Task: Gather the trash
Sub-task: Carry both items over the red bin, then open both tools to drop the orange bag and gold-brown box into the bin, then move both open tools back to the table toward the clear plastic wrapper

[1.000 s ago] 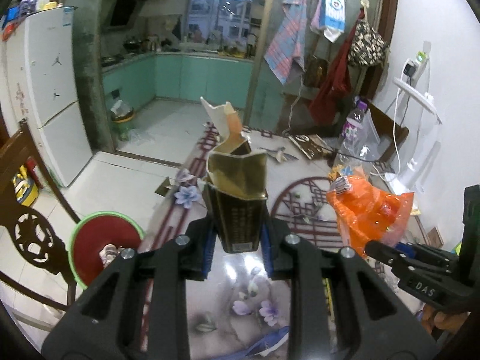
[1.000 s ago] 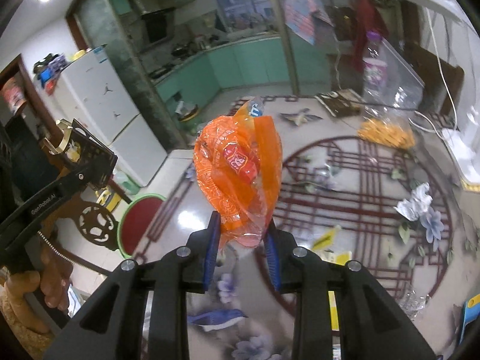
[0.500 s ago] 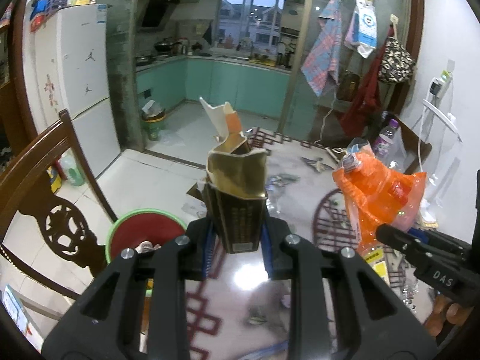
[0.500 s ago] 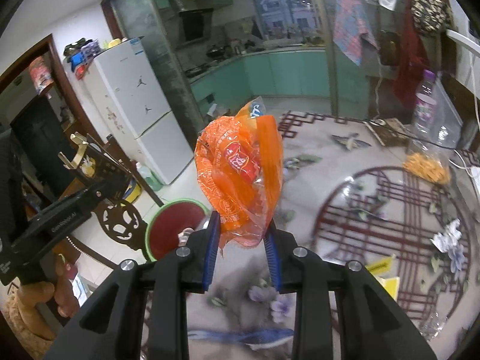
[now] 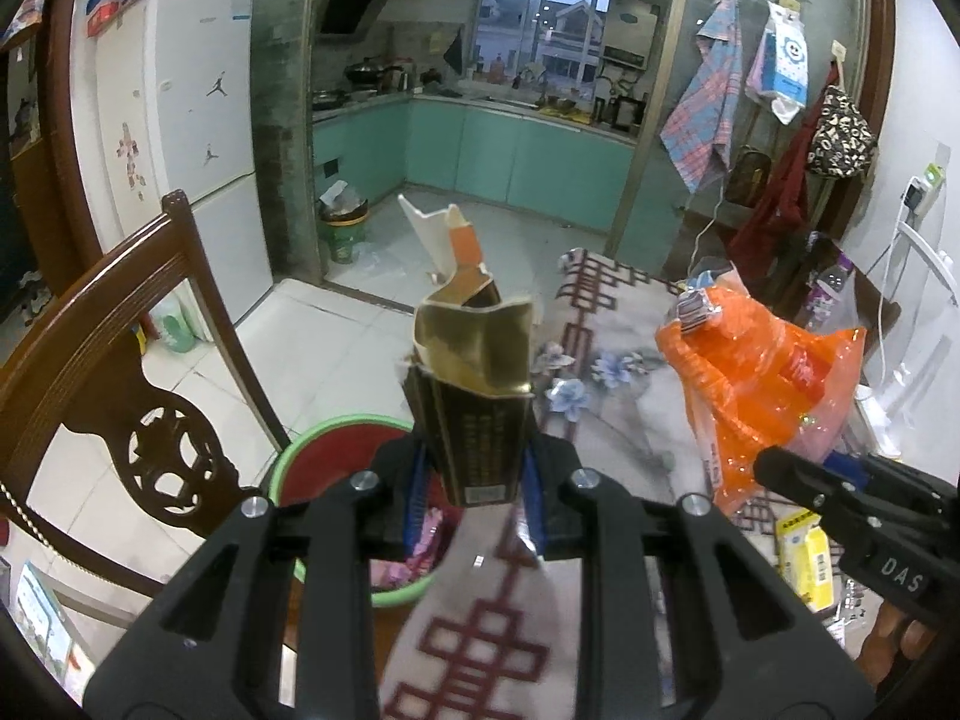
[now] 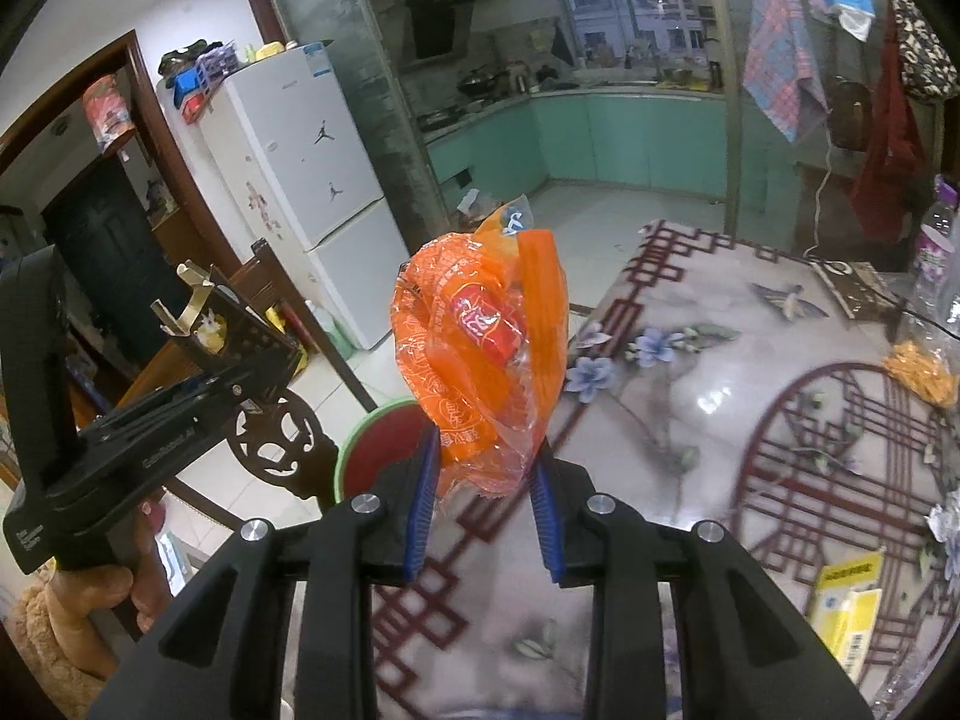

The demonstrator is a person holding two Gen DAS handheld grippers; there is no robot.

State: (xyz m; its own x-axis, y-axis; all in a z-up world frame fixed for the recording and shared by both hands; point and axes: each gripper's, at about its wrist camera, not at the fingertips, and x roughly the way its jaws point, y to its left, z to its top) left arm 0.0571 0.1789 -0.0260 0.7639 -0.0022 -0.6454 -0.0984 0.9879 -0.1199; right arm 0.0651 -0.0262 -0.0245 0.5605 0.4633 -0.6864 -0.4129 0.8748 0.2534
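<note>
My left gripper (image 5: pixel 474 495) is shut on a torn dark and gold carton (image 5: pixel 471 396), held upright above the table's left edge and the green-rimmed red bin (image 5: pixel 324 456) on the floor. The carton also shows in the right wrist view (image 6: pixel 231 330). My right gripper (image 6: pixel 483 507) is shut on a crumpled orange plastic wrapper (image 6: pixel 480 354), held above the table edge; the bin (image 6: pixel 375 450) lies just beyond it. The wrapper also shows at the right of the left wrist view (image 5: pixel 762 384).
A carved wooden chair (image 5: pixel 120 384) stands left of the bin. The patterned table (image 6: pixel 720 408) holds yellow packets (image 6: pixel 846 606), orange snacks (image 6: pixel 924 369) and a plastic bottle (image 6: pixel 933 240). A white fridge (image 5: pixel 186 138) and a second bin (image 5: pixel 343 228) stand farther back.
Both grippers have moved back and to the left with their loads, from over the table's middle to its left edge. The red bin now sits right beneath the left gripper.
</note>
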